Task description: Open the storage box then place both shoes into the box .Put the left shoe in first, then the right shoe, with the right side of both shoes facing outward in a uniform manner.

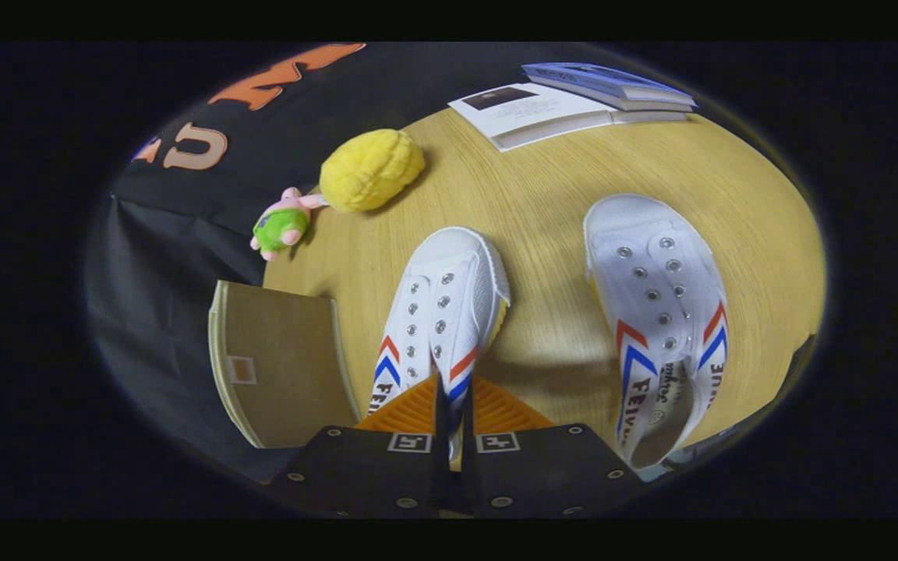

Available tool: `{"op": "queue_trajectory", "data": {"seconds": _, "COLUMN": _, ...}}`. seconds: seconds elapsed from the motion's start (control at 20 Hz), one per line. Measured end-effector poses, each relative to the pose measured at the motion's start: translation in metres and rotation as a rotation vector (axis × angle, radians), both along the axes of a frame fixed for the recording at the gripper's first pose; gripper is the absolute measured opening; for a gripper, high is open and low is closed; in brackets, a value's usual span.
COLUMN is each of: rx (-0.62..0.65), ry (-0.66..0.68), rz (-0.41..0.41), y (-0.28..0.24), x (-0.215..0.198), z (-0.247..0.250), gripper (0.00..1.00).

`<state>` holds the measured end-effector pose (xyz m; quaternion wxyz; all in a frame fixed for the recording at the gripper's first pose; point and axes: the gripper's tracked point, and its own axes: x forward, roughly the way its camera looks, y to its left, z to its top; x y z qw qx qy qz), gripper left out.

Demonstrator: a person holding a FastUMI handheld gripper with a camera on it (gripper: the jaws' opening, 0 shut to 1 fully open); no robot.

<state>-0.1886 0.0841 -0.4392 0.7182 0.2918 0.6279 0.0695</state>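
From my feed the gripper (449,405) is clenched on the near shoe (443,312): both fingers (406,413) are drawn close together with only a thin strip of the shoe's heel end between them, and they press on it from either side. That shoe points away from me, toe toward the far side of the table (542,187), and it looks tipped a little to one side, with a sliver of yellowish sole showing along its right edge; I cannot tell whether it is lifted or resting on the wood. The second shoe (661,312) lies to the right of the first, well apart from it, sole down, its toe also pointing away and its open heel end nearest me. Both are white canvas with metal eyelets, no laces that I can see, and red and blue chevrons on the sides. To the left of the fingers, at the table's edge, sits the box (281,362), a tan flat-topped thing with a small pale square on it; its lid looks closed. Beyond the shoes, a yellow plush (371,170) sits at the table's left rim, with a small pink and green toy (284,224) touching it. At the far side lie two books (566,101), one partly over the other.
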Motion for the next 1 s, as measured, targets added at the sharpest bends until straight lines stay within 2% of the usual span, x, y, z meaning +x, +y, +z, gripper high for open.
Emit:
{"op": "queue_trajectory", "data": {"seconds": 0.25, "rx": 0.084, "ry": -0.089, "rz": -0.004, "y": 0.029, "x": 0.038, "z": 0.051, "gripper": 0.07}}
{"op": "queue_trajectory", "data": {"seconds": 0.55, "rx": 0.195, "ry": -0.187, "rz": 0.072, "y": 0.095, "x": 0.063, "z": 0.113, "gripper": 0.06}}
{"op": "queue_trajectory", "data": {"seconds": 0.65, "rx": 0.217, "ry": -0.2, "rz": 0.134, "y": 0.118, "x": 0.06, "z": 0.126, "gripper": 0.06}}
{"op": "queue_trajectory", "data": {"seconds": 0.8, "rx": 0.146, "ry": -0.279, "rz": 0.288, "y": 0.144, "x": 0.059, "z": 0.134, "gripper": 0.06}}
{"op": "queue_trajectory", "data": {"seconds": 1.0, "rx": 0.229, "ry": -0.264, "rz": 0.363, "y": 0.195, "x": 0.047, "z": 0.146, "gripper": 0.06}}
